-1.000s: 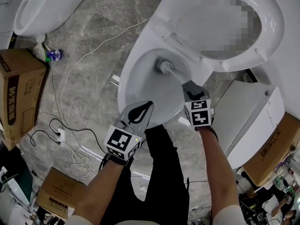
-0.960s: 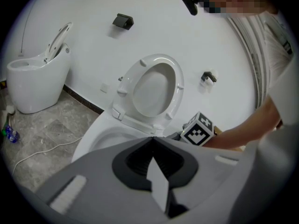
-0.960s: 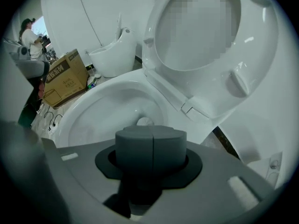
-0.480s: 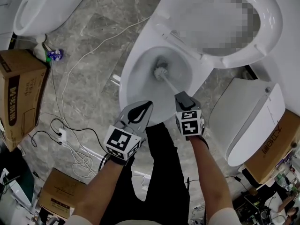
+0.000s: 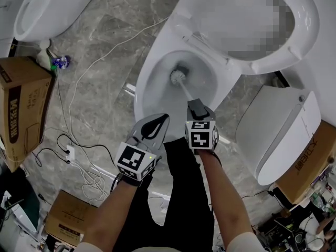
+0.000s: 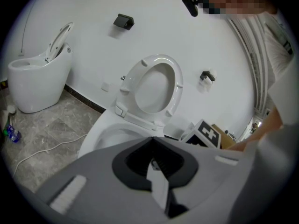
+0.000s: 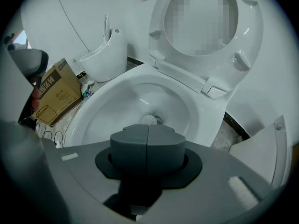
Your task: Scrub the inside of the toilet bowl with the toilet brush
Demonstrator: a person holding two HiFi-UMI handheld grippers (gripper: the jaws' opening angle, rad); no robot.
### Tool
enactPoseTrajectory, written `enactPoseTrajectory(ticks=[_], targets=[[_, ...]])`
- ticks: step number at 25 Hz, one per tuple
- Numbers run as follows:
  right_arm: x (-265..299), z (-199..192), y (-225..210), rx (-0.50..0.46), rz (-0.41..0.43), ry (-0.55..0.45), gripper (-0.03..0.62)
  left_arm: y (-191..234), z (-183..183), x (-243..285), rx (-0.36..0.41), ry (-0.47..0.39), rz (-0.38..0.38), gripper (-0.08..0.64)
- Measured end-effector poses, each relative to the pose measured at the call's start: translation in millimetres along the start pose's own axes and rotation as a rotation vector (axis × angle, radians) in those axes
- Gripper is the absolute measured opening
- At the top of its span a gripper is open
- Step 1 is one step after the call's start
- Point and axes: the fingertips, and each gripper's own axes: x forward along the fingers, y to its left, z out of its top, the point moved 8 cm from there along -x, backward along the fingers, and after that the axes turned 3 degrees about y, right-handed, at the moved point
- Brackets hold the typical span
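Toilet brush [image 5: 179, 76] — head in the toilet bowl [image 5: 143, 96] — juts ahead of the right hand-held gripper [image 5: 194, 105], clamped on its handle.

Toilets: two, the open toilet [image 5: 139, 96] and a second toilet [image 5: 47, 9] at the upper left.
Closed white unit [image 5: 278, 130]: one, on the right; I cannot tell what kind.
Toilet brush [image 5: 178, 76]: one.
Grippers: two, the left gripper [image 5: 164, 121] and the right gripper [image 5: 195, 108].
Cardboard boxes: three, the left box [image 5: 23, 104], the lower box [image 5: 65, 217] and the right box [image 5: 310, 161].
Bottle [image 5: 60, 62]: one.
Black wall fittings: two, the higher fitting [image 6: 124, 21] and the lower fitting [image 6: 207, 76].
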Motion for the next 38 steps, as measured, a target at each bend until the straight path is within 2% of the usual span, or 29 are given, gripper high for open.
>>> enactPoseTrajectory(ticks=[18, 25, 30, 38], targets=[[64.0, 33.4, 10.6, 0.03, -0.07, 0.077, 0.164, 18.7, -4.2, 17.8, 0.018, -0.024, -0.005, 0.006], [83.1, 34.8, 15.8, -0.013, -0.103, 0.079, 0.164, 27.9, -4.7, 17.9, 0.026, -0.036, -0.001, 0.005], [84.9, 31.5, 15.6, -0.036, -0.108, 0.079, 0.164, 29.5, -4.8, 13.7, 0.025, -0.042, 0.004, 0.006], [59.1, 27.1, 17.4, -0.015, -0.093, 0.071, 0.164, 12.9, -0.2, -5.6, 0.019, -0.033, -0.007, 0.006]])
